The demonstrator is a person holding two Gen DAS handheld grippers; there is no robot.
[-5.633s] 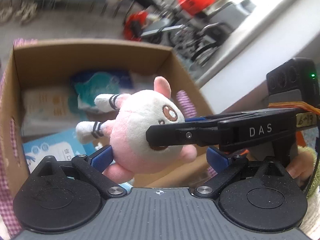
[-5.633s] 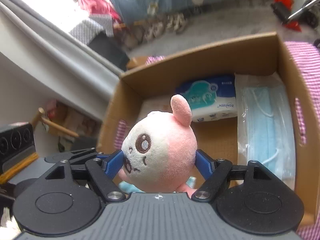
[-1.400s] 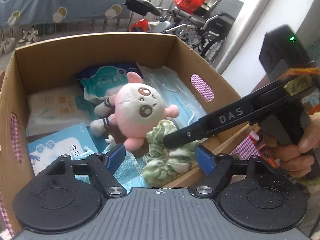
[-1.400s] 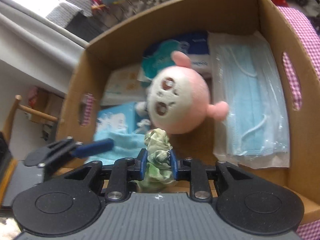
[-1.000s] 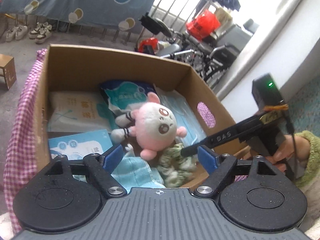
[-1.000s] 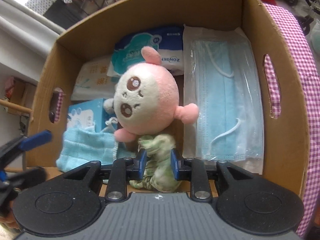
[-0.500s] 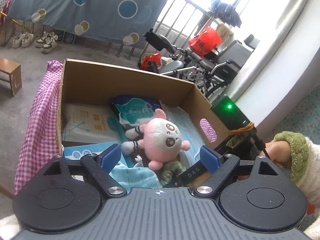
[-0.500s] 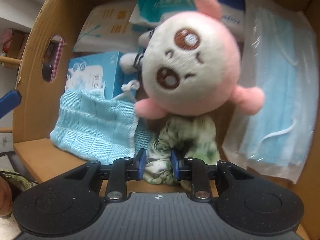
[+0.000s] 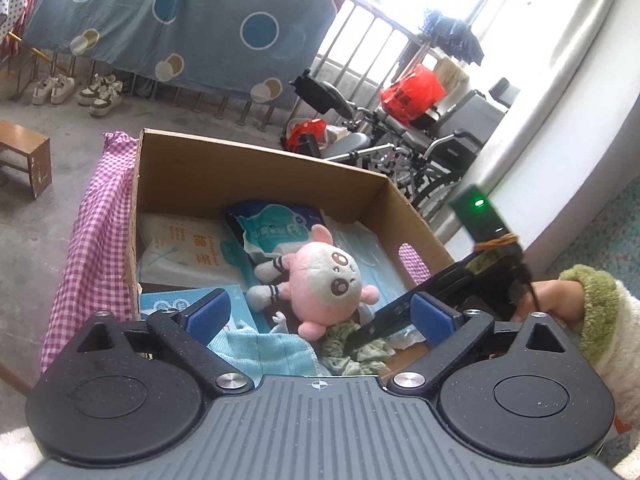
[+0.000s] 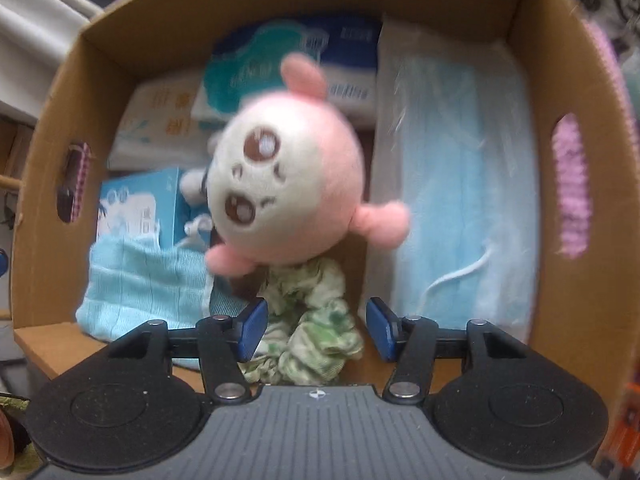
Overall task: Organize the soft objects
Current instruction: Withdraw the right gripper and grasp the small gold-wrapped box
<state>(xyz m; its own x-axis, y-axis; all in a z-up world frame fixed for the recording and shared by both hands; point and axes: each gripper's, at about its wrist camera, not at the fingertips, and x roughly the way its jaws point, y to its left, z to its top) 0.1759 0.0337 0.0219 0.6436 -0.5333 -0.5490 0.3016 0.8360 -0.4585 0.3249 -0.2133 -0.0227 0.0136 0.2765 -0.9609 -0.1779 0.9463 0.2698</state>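
The round pink-and-white plush toy (image 10: 286,184), earlier clamped by both grippers above the brown cardboard box (image 10: 568,320), has been laid inside it. The crumpled green-and-white fabric scrunchie (image 10: 310,328) has been released by the right gripper (image 10: 316,330), now spread, at the near edge. The left gripper (image 9: 320,312) has been drawn back.

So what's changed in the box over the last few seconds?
The right gripper opened and let go of the green scrunchie, which now lies in the cardboard box just below the pink plush. The plush, earlier held by both grippers, now lies in the box. The left gripper pulled back, open. Mask pack and tissue packs unchanged.
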